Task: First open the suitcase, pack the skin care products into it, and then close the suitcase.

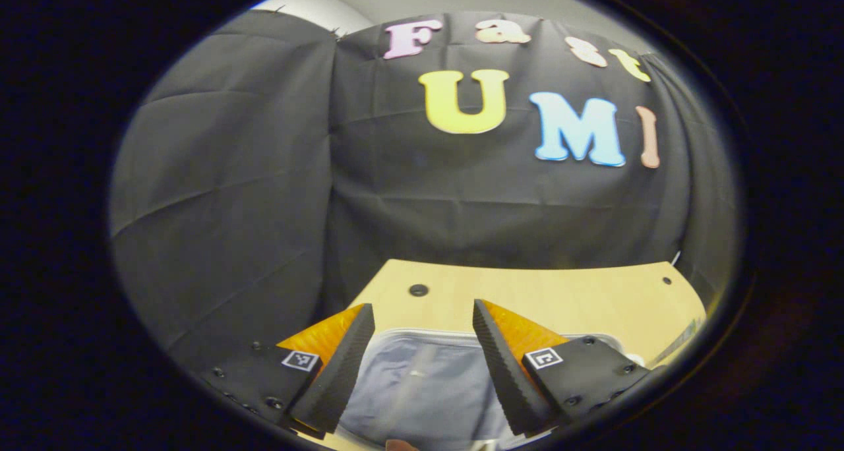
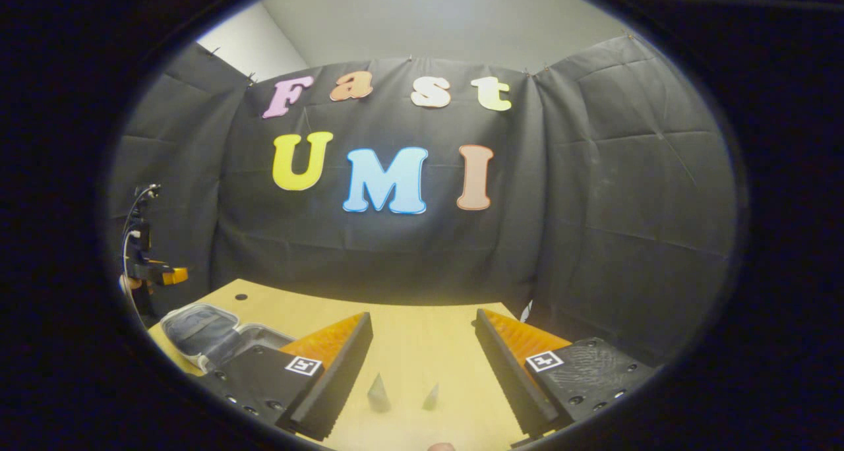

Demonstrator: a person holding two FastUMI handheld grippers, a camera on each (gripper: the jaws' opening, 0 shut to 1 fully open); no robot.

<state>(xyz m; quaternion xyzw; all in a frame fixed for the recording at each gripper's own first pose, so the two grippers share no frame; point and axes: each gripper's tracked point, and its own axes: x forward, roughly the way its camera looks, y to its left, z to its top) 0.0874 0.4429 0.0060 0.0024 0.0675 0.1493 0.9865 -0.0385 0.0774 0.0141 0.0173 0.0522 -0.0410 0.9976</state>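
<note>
On the pale wooden worktop (image 2: 409, 345) the soft grey-blue fabric suitcase (image 2: 204, 335) lies open at the left, its lid thrown back and the lining bare, so I judge the opening step done and the packing step in hand. In the left gripper view my left gripper (image 1: 422, 365) hangs over that same suitcase (image 1: 422, 385), fingers spread and holding nothing. My right gripper (image 2: 422, 365) is likewise released and empty, poised above two small pale cone-tipped skin care tubes (image 2: 402, 395) that stand near each other between its fingers. Next, I think, I must lower the right gripper onto one tube, clench squarely, then carry it left into the suitcase.
</note>
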